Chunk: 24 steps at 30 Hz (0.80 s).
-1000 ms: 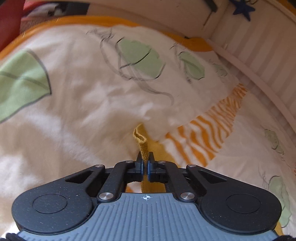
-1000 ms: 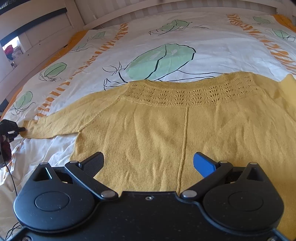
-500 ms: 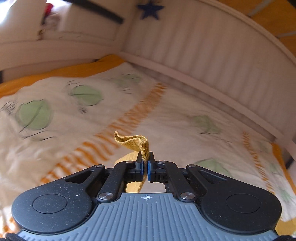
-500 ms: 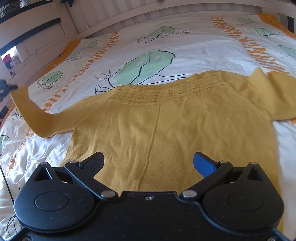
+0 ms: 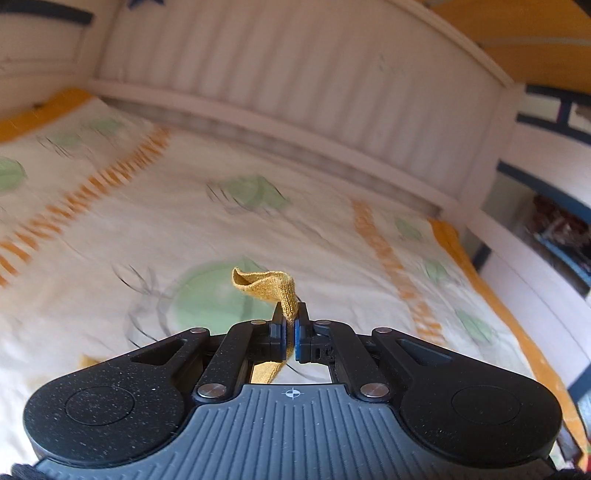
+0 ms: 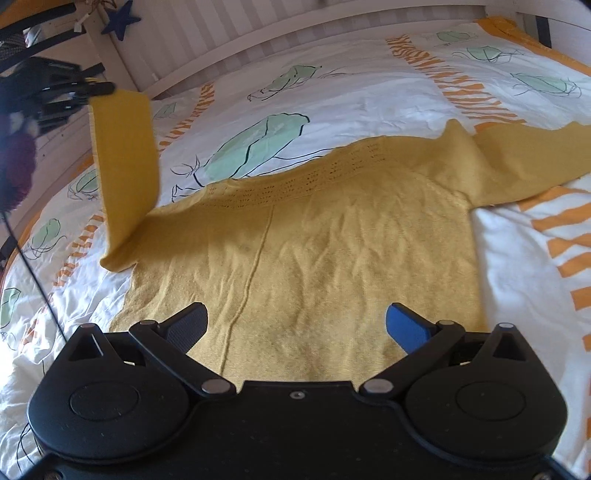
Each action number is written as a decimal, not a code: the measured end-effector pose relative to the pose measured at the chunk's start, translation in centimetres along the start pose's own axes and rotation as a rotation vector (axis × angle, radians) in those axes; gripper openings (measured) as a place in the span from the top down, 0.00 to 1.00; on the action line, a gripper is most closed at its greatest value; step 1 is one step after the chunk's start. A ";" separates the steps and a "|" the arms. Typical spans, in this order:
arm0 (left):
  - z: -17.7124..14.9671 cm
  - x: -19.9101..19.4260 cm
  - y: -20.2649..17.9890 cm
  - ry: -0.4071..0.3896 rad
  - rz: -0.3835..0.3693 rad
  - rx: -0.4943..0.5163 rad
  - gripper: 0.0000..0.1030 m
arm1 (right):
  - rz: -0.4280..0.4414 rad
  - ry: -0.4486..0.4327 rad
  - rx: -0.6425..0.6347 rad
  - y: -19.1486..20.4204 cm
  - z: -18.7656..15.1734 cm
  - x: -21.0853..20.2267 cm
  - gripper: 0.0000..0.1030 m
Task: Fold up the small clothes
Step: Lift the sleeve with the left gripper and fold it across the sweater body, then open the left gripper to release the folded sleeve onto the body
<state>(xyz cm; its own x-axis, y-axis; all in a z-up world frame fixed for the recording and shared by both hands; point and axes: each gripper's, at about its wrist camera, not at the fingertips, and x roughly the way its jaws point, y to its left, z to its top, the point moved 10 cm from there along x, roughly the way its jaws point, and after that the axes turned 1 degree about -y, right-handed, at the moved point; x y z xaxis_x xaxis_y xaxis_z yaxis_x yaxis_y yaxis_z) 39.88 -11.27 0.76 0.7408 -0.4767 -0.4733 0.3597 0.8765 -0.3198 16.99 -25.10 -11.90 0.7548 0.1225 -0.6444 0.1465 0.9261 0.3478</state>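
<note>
Pinching the cuff [image 5: 271,286] of the yellow sweater [image 6: 314,258] between its two pads, my left claw [image 5: 290,325] is clenched tight on the knit, a short curl of it sticking up past the tips. From my right side that claw [image 6: 98,88] shows at the upper left, holding the left sleeve [image 6: 123,166] up off the bed so it hangs as a broad strip down to the shoulder. My right claw [image 6: 295,325] is released, its jaws spread wide with nothing between them, hovering over the lower part of the sweater's body. The sweater lies flat and spread out on the bedcover [image 6: 369,92], neckline toward the far side, a seam running down its middle, its other sleeve stretched out to the right. The cover is white with green leaves and orange stripes. Beyond it runs a white slatted bed rail [image 5: 295,92], with a dark blue star [image 6: 122,16] hanging at the corner.
</note>
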 end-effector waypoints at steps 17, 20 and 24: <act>-9.1 1.8 -7.3 0.071 -0.068 0.186 0.66 | -0.055 -0.002 -0.005 -2.5 1.5 0.7 0.01; -9.4 0.2 -6.1 0.036 -0.011 0.250 0.60 | -0.045 -0.009 -0.017 -2.1 2.6 1.5 0.01; -10.7 -1.4 -2.3 0.060 0.112 0.306 0.59 | -0.012 -0.031 -0.057 -1.0 4.3 3.1 0.01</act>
<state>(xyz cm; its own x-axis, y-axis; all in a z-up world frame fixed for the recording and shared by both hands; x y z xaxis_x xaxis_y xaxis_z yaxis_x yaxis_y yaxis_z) 31.95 -13.30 -6.66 0.7540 -0.3711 -0.5420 0.4380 0.8990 -0.0062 21.97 -27.22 -11.36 0.7726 0.1015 -0.6267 0.1191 0.9464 0.3002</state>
